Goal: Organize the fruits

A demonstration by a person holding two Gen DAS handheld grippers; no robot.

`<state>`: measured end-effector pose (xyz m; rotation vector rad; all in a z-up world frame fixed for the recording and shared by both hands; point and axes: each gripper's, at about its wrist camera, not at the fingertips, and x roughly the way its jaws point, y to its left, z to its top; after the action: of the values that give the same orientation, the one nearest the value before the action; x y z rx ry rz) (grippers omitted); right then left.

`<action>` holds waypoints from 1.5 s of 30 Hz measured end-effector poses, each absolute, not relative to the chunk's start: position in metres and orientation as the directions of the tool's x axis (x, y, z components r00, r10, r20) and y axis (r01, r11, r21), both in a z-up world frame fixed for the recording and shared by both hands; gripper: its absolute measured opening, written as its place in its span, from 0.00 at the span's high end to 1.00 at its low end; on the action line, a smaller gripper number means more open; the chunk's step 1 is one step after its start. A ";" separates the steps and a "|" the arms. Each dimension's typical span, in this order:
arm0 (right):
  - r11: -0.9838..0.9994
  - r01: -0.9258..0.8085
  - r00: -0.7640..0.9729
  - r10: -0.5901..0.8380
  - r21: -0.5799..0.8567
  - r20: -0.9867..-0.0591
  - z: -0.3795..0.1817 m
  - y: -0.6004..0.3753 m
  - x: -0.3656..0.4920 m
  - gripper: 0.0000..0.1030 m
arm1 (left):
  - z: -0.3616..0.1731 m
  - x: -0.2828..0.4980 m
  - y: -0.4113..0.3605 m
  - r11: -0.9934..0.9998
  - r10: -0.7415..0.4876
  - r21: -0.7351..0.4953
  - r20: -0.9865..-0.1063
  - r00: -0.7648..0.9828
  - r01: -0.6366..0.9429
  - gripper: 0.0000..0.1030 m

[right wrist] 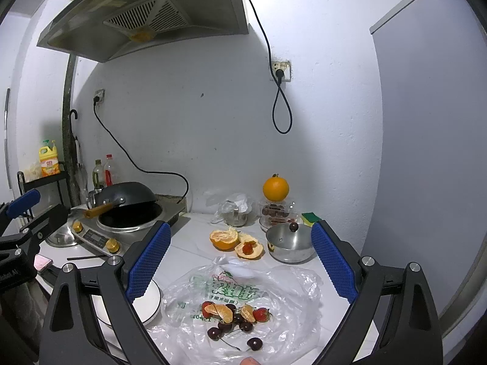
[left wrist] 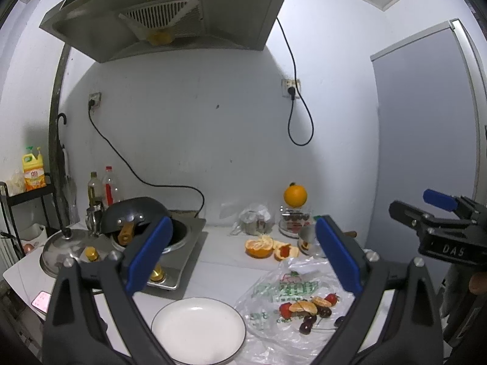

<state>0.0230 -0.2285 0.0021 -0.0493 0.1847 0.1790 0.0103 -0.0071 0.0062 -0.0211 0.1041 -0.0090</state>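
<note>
1. The left claw hangs above the white bench with its blue pads spread wide and nothing between them.
2. The right claw is likewise wide apart and empty, hovering over a clear plastic bag with green print.
3. On that bag lies a small heap of fruit: mandarin segments, strawberries and dark cherries.
4. An empty white plate sits on the bench just left of the bag, its rim touching the plastic.
5. Farther back lie a half-peeled mandarin and a piece of peel holding something red.
6. A small steel pot with a lid stands right of the peel.
7. A whole orange rests on a clear container near the wall.
8. A black wok leans tilted on the cooker at the left.
</note>
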 end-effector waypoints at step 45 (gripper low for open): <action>0.980 -0.188 0.963 0.172 -0.058 -0.210 -0.010 -0.264 0.044 0.07 | -0.010 0.044 -0.045 1.000 -0.024 0.002 -0.180 0.983 0.025 0.06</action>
<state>0.0443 -0.2644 -0.0096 -0.0775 0.2053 0.1826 0.0437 -0.0447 -0.0097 0.0043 0.1809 -0.0250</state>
